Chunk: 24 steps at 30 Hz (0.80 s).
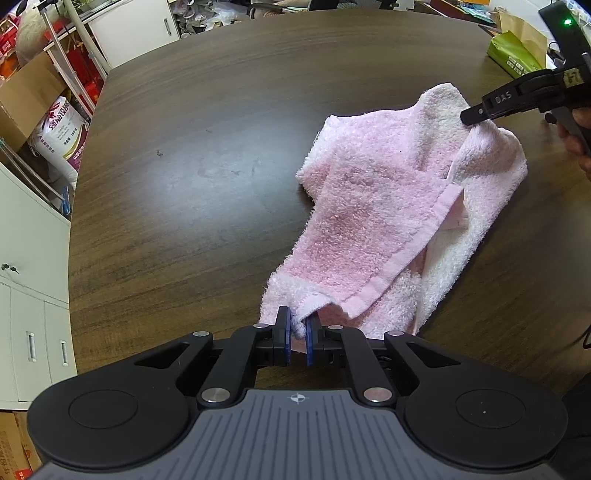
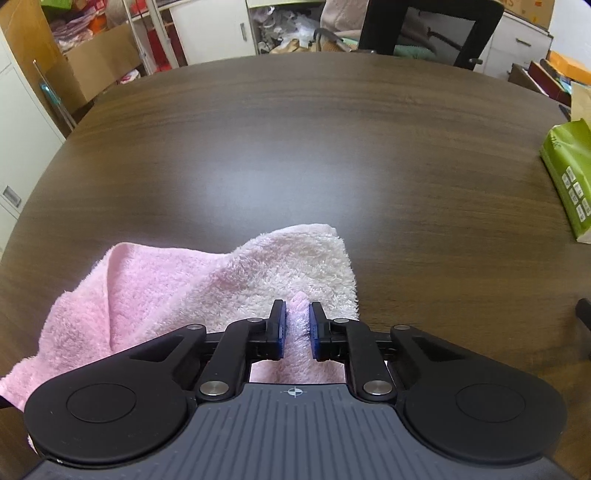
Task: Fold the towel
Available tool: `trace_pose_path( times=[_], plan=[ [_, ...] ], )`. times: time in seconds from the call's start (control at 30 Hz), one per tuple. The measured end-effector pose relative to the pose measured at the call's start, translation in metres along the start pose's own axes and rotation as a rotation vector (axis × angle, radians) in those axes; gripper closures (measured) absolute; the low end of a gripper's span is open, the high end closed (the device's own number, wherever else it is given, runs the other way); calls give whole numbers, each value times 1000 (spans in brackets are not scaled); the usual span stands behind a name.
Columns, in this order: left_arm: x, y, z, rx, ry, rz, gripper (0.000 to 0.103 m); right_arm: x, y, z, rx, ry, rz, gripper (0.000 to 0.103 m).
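A pink and white terry towel (image 1: 388, 206) lies crumpled and partly folded over itself on the dark wooden table (image 1: 203, 166). My left gripper (image 1: 298, 325) is shut on the towel's near corner, with the cloth pinched between the blue pads. My right gripper (image 2: 297, 321) is shut on another edge of the towel (image 2: 221, 277), with a fold of cloth between its pads. The right gripper also shows in the left wrist view (image 1: 476, 112), touching the towel's far right edge.
A green packet (image 2: 570, 177) lies at the table's right edge, also in the left wrist view (image 1: 513, 55). A black office chair (image 2: 432, 29) stands behind the table. Cabinets, cardboard boxes and bags (image 1: 62, 136) line the left side.
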<state>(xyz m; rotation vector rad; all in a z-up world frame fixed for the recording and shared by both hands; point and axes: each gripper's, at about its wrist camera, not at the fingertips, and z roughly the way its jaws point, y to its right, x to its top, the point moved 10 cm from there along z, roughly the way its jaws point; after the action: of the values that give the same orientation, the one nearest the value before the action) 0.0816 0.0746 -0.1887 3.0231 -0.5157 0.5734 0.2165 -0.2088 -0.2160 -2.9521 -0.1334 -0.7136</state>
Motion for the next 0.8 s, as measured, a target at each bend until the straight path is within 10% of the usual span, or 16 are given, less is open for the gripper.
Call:
trace_pose_path(
  times=[0.8],
  plan=[
    [31, -41, -81, 17, 214, -187, 98, 16, 54, -168, 40, 263, 123, 90]
  ],
)
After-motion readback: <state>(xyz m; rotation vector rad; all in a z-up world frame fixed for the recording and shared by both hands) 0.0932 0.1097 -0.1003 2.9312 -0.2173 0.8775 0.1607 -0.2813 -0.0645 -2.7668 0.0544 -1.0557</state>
